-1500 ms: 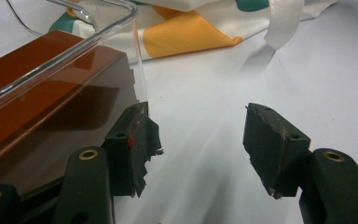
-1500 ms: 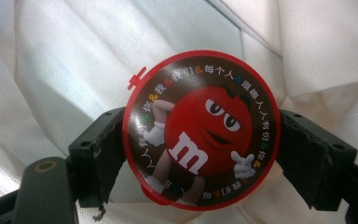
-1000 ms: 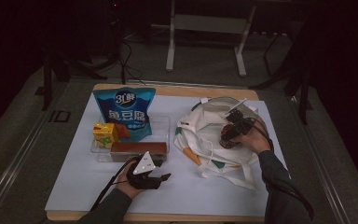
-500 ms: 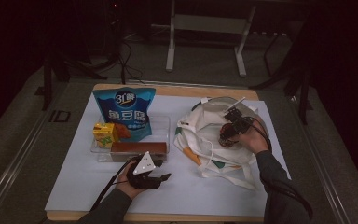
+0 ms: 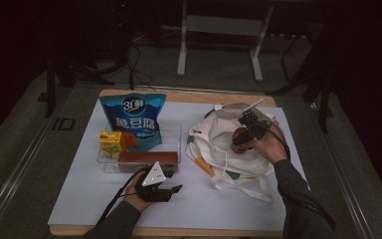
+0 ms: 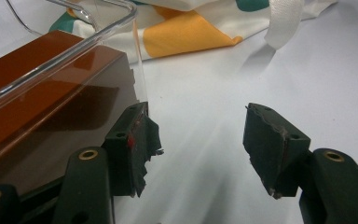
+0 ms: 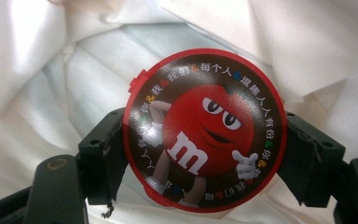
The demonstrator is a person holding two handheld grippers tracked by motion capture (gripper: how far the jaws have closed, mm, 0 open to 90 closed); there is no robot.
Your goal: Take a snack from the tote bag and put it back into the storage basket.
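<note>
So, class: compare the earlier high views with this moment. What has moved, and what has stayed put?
The right gripper, shut on the round red candy tin, has shifted slightly up the picture over the white tote bag. The left gripper stays open on the table beside the clear tray. The blue snack bag and yellow carton are unmoved.

On the table I count one clear tray beside the left claw, with one blue snack bag, one yellow juice box and one brown box. By the right claw: one cloth bag, one round candy tin. Two claws in all.
</note>
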